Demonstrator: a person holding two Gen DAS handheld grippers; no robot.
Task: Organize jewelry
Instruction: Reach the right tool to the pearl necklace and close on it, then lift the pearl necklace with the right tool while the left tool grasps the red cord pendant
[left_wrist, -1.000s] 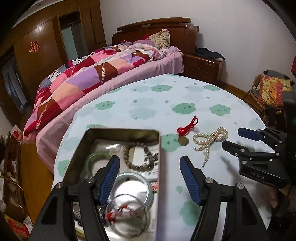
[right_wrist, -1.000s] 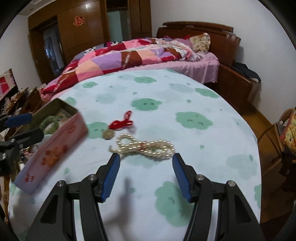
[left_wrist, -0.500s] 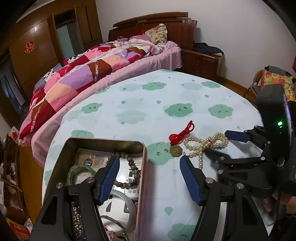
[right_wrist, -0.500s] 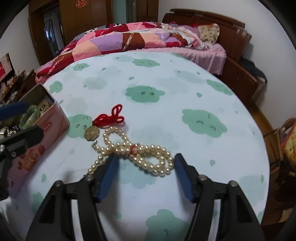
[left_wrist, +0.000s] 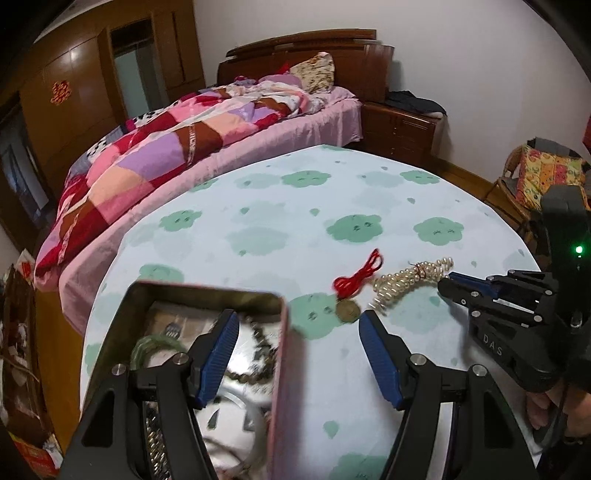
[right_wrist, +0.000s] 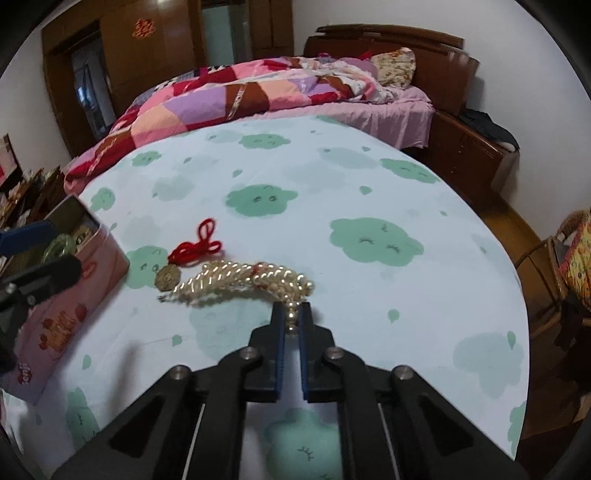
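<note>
At the far left of the round table (right_wrist: 369, 177), an open pink tin (left_wrist: 284, 369) sits near the table's edge, holding a green bangle (left_wrist: 155, 345), a string of dark beads (left_wrist: 258, 354) and a silver ring-shaped piece that is too blurred to make out. The left gripper (left_wrist: 295, 354) hovers over the tin's right wall with its blue-padded fingers spread wide, one finger above the tin's inside and the other above the tablecloth, holding nothing.

Just right of the tin lies a bronze coin charm (right_wrist: 167, 277) on a looped red cord (right_wrist: 195, 249), flat on the cloth, with the coin touching or almost touching the nearest end of the pearl necklace (right_wrist: 240, 278).

The pearl necklace stretches rightward from the charm in a bunched, motion-blurred strand. Its right end runs straight into the right gripper (right_wrist: 291, 321), whose fingers are pressed nearly together, pinching a few pearls between the blue pads. Most of the strand lies ahead and to the left of those fingertips; whether it rests on the cloth or is slightly raised cannot be told.
</note>
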